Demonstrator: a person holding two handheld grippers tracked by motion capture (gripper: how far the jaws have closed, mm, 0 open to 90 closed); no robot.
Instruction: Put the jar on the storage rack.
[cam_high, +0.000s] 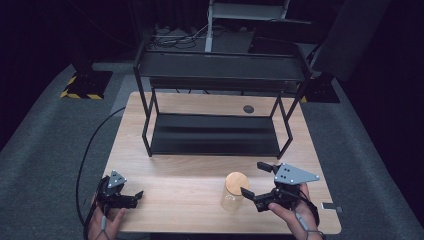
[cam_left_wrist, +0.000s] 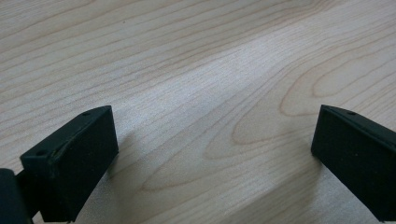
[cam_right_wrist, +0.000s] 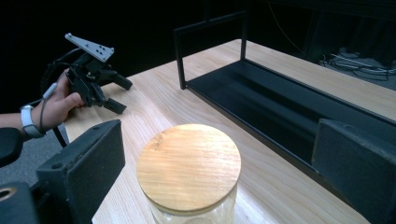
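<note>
A clear glass jar (cam_high: 233, 192) with a round wooden lid (cam_right_wrist: 189, 165) stands upright near the table's front edge, right of centre. My right gripper (cam_high: 253, 178) is open just to the jar's right, its jaws wide apart and pointing at it. In the right gripper view the jar sits low between my two black fingers (cam_right_wrist: 84, 172), and neither clearly touches it. My left gripper (cam_high: 136, 198) rests at the front left, far from the jar. It is open over bare wood (cam_left_wrist: 215, 135), with nothing between its jaws. The right gripper view also catches the left gripper (cam_right_wrist: 114, 93) in a hand.
A black two-tier metal rack (cam_high: 215, 135) takes up the table's far half, its lower shelf (cam_right_wrist: 261, 98) bare. A small dark round disc (cam_high: 248, 109) lies behind the rack. The wooden table (cam_high: 175, 185) ends close in front of both hands. A cable (cam_high: 85, 155) loops off the left side.
</note>
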